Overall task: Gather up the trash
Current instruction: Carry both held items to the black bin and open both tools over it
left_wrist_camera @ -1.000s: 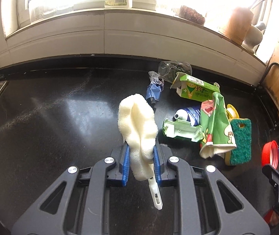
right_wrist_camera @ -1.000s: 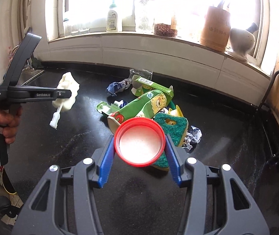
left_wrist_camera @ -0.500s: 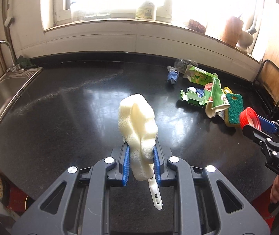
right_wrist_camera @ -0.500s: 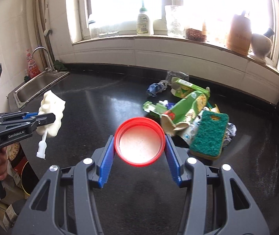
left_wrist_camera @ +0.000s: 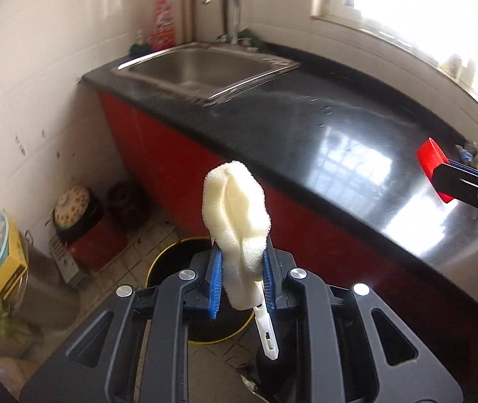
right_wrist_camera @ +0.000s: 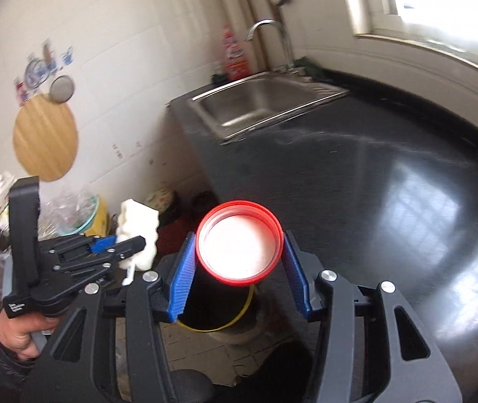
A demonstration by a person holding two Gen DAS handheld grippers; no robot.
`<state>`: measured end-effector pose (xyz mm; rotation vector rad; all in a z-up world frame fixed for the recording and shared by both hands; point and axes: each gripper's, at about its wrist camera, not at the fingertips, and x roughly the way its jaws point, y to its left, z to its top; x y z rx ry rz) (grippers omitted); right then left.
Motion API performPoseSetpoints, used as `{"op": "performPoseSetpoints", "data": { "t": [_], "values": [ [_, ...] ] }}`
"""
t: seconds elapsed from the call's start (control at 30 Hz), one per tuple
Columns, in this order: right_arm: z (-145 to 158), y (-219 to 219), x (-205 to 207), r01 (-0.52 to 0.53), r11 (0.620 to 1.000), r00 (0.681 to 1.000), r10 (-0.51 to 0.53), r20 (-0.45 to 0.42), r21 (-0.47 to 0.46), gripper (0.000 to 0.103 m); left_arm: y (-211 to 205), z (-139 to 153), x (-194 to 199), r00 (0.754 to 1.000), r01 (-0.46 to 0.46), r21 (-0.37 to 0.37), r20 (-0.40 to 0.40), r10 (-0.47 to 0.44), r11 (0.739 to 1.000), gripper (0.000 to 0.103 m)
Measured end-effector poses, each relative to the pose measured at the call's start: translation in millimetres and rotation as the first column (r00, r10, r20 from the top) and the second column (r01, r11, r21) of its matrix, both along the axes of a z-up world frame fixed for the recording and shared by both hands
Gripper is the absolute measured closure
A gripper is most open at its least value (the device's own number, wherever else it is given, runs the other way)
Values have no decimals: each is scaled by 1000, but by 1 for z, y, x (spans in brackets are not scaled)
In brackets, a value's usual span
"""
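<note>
Both loads have been swung off the black countertop [left_wrist_camera: 306, 127] — now above the yellow-rimmed black floor bin [left_wrist_camera: 172, 258]. Left gripper [left_wrist_camera: 240, 282] pinches cream sponge brush [left_wrist_camera: 235, 208]; right gripper [right_wrist_camera: 239, 268] clamps red round plastic lid [right_wrist_camera: 239, 241]. Release judged next.

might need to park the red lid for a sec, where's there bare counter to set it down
The black counter shows bare between the sink and the window wall, and out to its front edge. The floor by the bin is crowded with pots and boxes. The left gripper holds a sponge brush, the right gripper the red lid.
</note>
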<state>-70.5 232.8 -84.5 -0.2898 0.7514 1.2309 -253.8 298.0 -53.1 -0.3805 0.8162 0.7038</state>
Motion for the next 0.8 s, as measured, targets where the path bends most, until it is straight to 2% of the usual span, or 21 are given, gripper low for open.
{"op": "performPoseSetpoints", "data": {
  "t": [0.1, 0.2, 0.3, 0.43, 0.57, 0.7, 0.73, 0.77, 0.8],
  "values": [
    [-31, 54, -25, -116, 991, 991, 112, -67, -67, 53, 30, -35, -34, 997, -78, -50, -30, 76, 996, 83],
    [-68, 98, -45, -175, 972, 983, 163, -86, -157, 53, 57, -82, -54, 992, -122, -134, -52, 116, 983, 83],
    [-105, 135, -56, -200, 949, 979, 184, -90, -243, 53, 78, -135, -59, 989, -147, -241, -67, 135, 959, 83],
    [-154, 170, -61, -213, 914, 976, 183, -119, -345, 53, 99, -192, -63, 986, -166, -322, -74, 150, 932, 83],
    [-192, 199, -58, -194, 876, 981, 165, -102, -442, 53, 106, -223, -57, 987, -158, -375, -85, 136, 914, 82],
    [-205, 209, -55, -180, 865, 983, 138, -123, -468, 50, 109, -244, -54, 988, -151, -419, -101, 119, 895, 80],
    [-207, 211, -55, -178, 864, 983, 130, -132, -472, 37, 110, -245, -54, 987, -154, -417, -104, 121, 896, 72],
    [-208, 212, -53, -170, 867, 984, 120, -135, -468, 29, 110, -245, -54, 986, -161, -413, -110, 126, 896, 52],
    [-206, 213, -50, -163, 876, 984, 112, -138, -455, 23, 110, -243, -56, 984, -174, -403, -112, 140, 898, 41]
  ]
}}
